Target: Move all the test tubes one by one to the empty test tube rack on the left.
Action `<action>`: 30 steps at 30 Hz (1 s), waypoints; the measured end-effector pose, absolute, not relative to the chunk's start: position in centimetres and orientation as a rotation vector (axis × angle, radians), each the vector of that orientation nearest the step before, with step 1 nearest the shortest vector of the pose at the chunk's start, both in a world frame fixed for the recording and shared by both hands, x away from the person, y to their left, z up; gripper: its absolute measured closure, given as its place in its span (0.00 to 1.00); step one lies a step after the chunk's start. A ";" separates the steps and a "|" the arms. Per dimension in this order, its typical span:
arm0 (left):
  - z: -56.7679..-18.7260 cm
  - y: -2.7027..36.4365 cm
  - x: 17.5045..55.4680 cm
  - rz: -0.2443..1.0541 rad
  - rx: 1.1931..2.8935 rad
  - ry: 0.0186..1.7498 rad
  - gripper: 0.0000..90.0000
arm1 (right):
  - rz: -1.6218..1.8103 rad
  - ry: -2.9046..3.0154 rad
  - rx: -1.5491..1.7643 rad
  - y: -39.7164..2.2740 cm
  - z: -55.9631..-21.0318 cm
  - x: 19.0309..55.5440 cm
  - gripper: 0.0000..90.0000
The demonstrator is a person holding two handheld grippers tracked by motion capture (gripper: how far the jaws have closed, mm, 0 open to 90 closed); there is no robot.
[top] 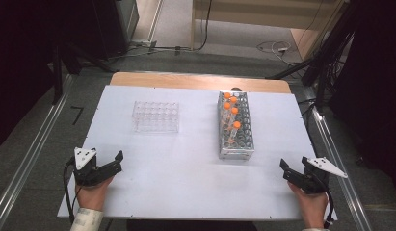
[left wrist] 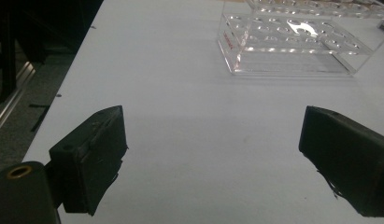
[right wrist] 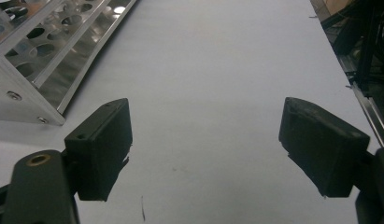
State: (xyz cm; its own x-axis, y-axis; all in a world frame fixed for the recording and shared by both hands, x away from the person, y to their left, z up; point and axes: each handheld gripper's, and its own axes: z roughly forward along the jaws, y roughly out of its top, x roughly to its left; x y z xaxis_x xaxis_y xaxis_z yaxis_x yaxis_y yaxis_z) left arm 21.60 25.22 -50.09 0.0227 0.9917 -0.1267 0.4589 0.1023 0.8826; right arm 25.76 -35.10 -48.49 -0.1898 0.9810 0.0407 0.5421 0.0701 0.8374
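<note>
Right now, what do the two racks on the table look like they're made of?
The clear rack looks like glossy transparent plastic, likely acrylic: the white table shows through its walls, and glare sits on top in the left gripper view. The silvery rack looks like polished sheet metal, perhaps aluminium or steel: mirror-like perforated sides with screws at the corner.

**Three cameras, one counter**

The high view looks forward and down on the whole white counter (top: 186, 183). Each gripper view sits low and close, facing forward. The left one shares the clear rack (left wrist: 292, 42), the right one the metal rack (right wrist: 45, 51).
</note>
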 end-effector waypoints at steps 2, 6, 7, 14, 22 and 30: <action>-50.1 25.2 21.6 0.817 1.478 1.556 0.09 | 1.009 1.790 1.523 -35.2 -48.5 25.7 0.18; -50.0 25.1 21.6 0.810 1.479 1.553 0.09 | 1.026 1.791 1.522 -35.2 -48.3 25.7 0.18; -50.1 25.1 21.7 0.809 1.481 1.552 0.09 | 1.033 1.792 1.520 -35.1 -48.2 25.7 0.18; -50.1 25.0 21.8 0.790 1.486 1.551 0.09 | 1.072 1.811 1.497 -34.2 -47.5 26.1 0.18; -50.1 25.0 21.8 0.764 1.477 1.551 0.10 | 1.114 1.827 1.471 -32.1 -47.2 27.1 0.20; -50.1 25.0 21.9 0.766 1.478 1.553 0.10 | 1.128 1.885 1.399 -29.4 -46.6 28.1 0.20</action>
